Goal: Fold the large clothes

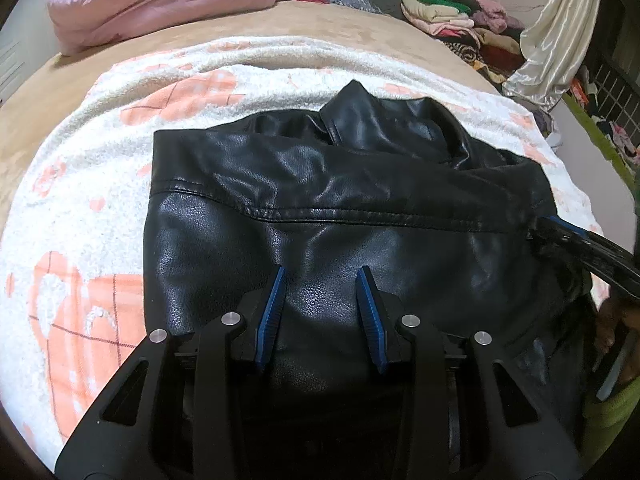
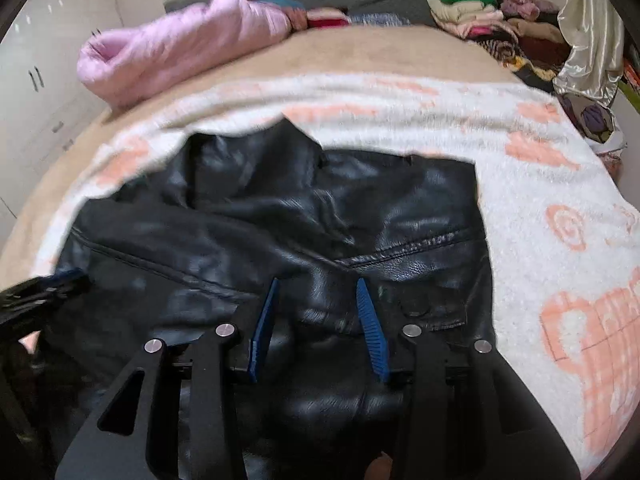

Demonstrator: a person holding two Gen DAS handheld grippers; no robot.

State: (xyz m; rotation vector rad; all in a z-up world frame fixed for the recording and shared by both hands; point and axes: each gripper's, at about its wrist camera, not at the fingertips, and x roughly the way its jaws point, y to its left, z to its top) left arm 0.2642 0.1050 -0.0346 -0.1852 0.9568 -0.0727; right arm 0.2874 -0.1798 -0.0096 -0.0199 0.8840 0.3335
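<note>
While the black leather jacket (image 1: 340,208) lies flat on the bed's blanket (image 1: 80,208), collar at twelve o'clock, the left gripper (image 1: 320,308) and right gripper (image 2: 316,320) hover over its hem, jaws parted, gripping nothing.

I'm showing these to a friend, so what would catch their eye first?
A glossy black leather jacket lies across a white fleece blanket with peach patterns, filling the middle of both views. Behind it at far left sits a rolled pink quilt. Blue-padded grippers, left and right, frame the leather.
</note>
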